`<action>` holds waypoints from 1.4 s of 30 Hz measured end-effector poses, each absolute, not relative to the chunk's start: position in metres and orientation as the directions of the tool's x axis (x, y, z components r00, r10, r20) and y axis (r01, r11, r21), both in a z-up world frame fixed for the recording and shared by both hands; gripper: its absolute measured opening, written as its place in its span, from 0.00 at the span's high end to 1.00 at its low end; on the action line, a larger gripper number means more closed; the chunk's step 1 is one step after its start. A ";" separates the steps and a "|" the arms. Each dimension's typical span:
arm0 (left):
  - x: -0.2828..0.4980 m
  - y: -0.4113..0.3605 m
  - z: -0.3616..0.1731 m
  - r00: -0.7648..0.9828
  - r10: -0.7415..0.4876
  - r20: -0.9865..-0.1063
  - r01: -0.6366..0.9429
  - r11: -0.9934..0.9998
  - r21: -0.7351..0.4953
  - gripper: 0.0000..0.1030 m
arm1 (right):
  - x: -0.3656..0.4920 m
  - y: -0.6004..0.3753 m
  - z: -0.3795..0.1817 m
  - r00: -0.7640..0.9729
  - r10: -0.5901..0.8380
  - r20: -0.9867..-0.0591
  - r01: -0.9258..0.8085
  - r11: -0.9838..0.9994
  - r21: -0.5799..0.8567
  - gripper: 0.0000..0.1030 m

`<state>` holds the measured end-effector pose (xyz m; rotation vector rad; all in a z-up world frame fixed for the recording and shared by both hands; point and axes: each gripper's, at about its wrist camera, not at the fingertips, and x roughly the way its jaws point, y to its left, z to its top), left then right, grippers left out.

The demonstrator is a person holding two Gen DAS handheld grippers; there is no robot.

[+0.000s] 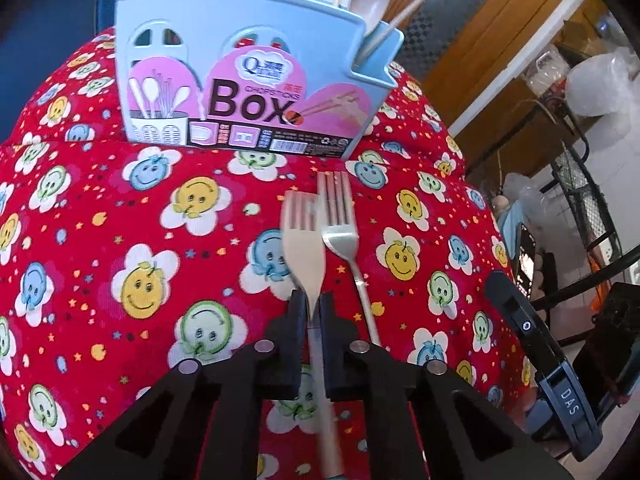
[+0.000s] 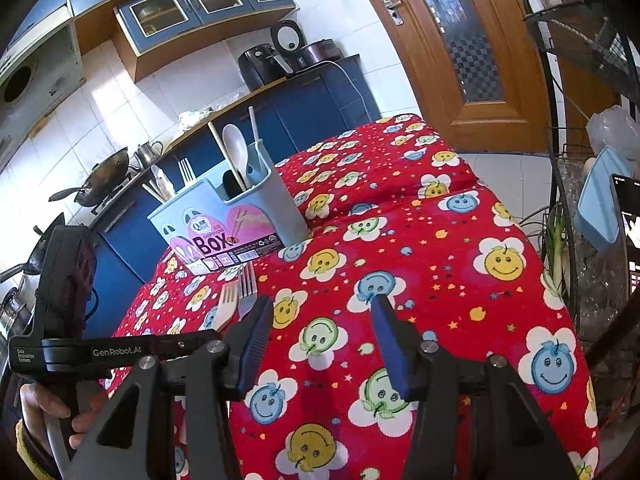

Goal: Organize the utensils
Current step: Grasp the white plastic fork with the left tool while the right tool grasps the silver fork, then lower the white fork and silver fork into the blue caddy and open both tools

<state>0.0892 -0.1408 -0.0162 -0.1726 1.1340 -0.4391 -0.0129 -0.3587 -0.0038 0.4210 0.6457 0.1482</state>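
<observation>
A pale beige fork (image 1: 302, 240) points toward the box, and my left gripper (image 1: 313, 300) is shut on its neck, the handle running back between the fingers. A metal fork (image 1: 340, 220) lies on the red flowered tablecloth (image 1: 120, 220) just right of it, tines toward the box. The light blue utensil box (image 1: 248, 80) stands upright behind them, holding spoons, chopsticks and a fork. In the right wrist view the beige fork (image 2: 226, 308) and the metal fork (image 2: 247, 288) lie left of my right gripper (image 2: 322, 308), which hovers open over the cloth with nothing between its fingers. The box (image 2: 232, 220) stands beyond.
The table edge falls away on the left toward blue cabinets and a stove with a wok (image 2: 104, 184). A black wire rack (image 2: 580, 60) and a lit phone (image 2: 628, 232) stand off the right edge. A wooden door (image 2: 460, 40) is at the back.
</observation>
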 end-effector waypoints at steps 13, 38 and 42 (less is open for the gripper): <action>0.077 -0.088 0.007 0.517 -0.373 -0.770 0.232 0.928 -0.293 0.94 | 0.000 -0.323 0.000 0.732 0.285 -0.619 -0.057 0.931 0.361 0.48; 0.071 -0.034 0.014 0.653 -0.325 -0.684 0.207 0.945 -0.252 0.94 | 0.052 -0.250 -0.014 0.492 0.223 -0.842 -0.167 0.973 0.161 0.81; 0.070 -0.032 0.014 0.665 -0.303 -0.682 0.196 0.953 -0.232 0.94 | 0.059 -0.250 -0.015 0.479 0.207 -0.853 -0.163 0.976 0.145 0.91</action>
